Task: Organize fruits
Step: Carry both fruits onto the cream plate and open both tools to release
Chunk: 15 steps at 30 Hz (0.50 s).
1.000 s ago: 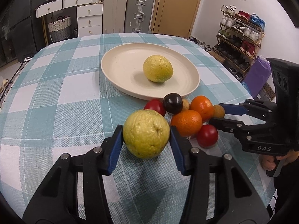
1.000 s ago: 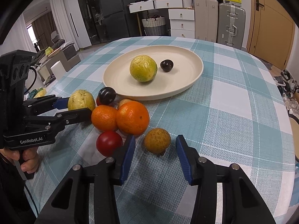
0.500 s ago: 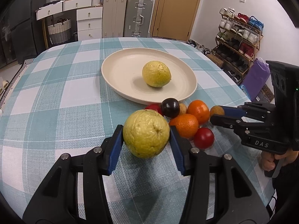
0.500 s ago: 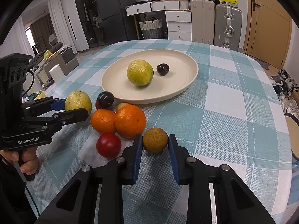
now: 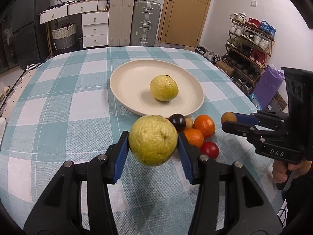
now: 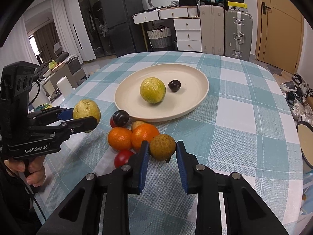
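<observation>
Spreading under everything is the table [image 5: 58, 105], covered in a woven teal-and-white check cloth, and toward its far side sits the round cream plate [image 5: 125, 82], smooth and shallow, straight ahead of both claws. On it rest a rough yellow-green guava [image 5: 164, 87] and, seen from the right wrist, a small glossy dark plum [image 6: 174, 85] just beside it. The left gripper [image 5: 153, 143] is clenched on a second guava [image 5: 153, 139], round and dimpled, held clear of the cloth with the plate directly beyond it, so the carry should run forward and slightly right. Near the plate's near rim lies a tight cluster of loose fruit: two pebbly oranges [image 6: 144, 136], touching each other, another dark plum [image 6: 120, 118], a shiny red fruit [image 6: 123, 157] and a small tan one [image 6: 138, 125] half hidden behind the oranges. The right gripper [image 6: 162, 146] has its blue ribbed pads pressed on a small brownish-yellow fruit [image 6: 162, 146], rough-skinned and nearly round, possibly a longan or small citrus, though the view does not settle it; it appears lifted just off the cloth. From there the plate lies forward and a little left, about equally near to both hands.
</observation>
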### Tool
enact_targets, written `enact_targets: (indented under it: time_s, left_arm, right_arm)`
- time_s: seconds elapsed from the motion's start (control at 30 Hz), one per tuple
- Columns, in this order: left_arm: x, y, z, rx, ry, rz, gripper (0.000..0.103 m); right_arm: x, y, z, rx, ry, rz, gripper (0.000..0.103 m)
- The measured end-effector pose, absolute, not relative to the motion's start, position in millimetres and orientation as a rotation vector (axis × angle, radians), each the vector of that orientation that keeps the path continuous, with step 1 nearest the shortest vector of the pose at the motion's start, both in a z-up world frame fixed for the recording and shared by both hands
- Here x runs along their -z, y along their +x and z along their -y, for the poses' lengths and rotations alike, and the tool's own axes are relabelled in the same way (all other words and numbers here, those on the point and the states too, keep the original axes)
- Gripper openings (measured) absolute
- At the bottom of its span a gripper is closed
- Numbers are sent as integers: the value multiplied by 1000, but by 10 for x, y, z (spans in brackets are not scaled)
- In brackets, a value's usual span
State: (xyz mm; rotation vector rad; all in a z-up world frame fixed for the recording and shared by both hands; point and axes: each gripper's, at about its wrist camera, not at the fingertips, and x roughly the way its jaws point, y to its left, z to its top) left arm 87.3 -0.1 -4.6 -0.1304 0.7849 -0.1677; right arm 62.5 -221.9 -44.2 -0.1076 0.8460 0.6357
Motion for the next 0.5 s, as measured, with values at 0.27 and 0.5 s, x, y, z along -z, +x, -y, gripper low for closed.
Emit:
enact_targets:
  time_s: [0.27,0.5]
  left_arm:
    - [-21,935,4,155,-126,-775,46]
    - [-77,1073,-10,148,-121,-764,46]
  right_arm:
    - [371,699,2218,-631,-79,-825,29]
    - [336,809,2179,-620,-63,-820,29]
